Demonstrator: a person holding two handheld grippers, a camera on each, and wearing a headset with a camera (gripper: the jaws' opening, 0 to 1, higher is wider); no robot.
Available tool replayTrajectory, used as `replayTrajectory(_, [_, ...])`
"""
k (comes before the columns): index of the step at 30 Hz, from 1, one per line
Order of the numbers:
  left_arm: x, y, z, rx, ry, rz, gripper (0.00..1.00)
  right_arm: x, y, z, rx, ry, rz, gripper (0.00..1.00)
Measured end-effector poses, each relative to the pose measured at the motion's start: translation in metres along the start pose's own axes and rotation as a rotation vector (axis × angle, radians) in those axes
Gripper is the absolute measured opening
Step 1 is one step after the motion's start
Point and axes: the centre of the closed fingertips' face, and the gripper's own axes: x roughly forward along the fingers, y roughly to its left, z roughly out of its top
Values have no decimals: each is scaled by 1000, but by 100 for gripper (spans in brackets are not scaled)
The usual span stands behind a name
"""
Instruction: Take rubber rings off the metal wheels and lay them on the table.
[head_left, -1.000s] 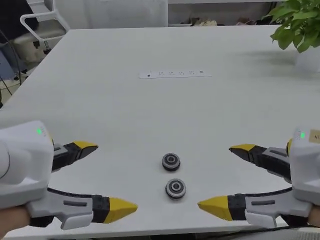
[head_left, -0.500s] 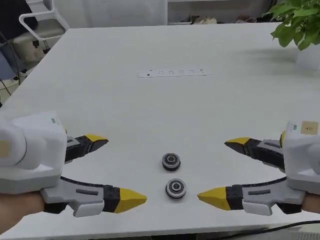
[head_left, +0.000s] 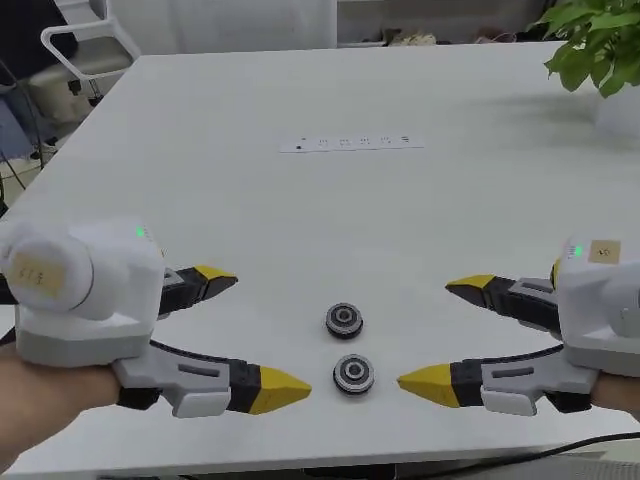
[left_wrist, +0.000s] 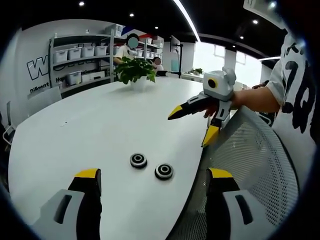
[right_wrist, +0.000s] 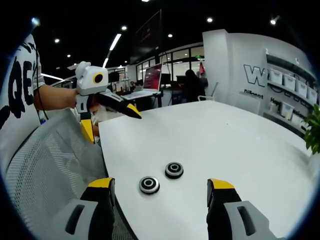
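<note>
My table (head_left: 300, 220) is smooth matt white, and the metal wheels (head_left: 353, 373) have shiny hubs inside dull black rubber rings (head_left: 330, 321). My left gripper (head_left: 270, 332) and right gripper (head_left: 426, 335) are both smooth white plastic with matt yellow tips.

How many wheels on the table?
2. One round metal wheel with black rubber ring lies farther away in the head view; the second wheel lies nearer, beside it. None seems hidden.

The wheels (head_left: 344, 320) are too small to tell rubber from metal.
</note>
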Motion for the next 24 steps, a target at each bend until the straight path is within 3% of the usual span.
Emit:
replayTrajectory(20, [27, 2, -7, -18, 17, -61, 75, 20, -1, -19, -36, 21, 60, 66])
replayTrajectory(24, [30, 0, -4, -30, 3, -83, 74, 24, 0, -21, -41, 24, 71, 65])
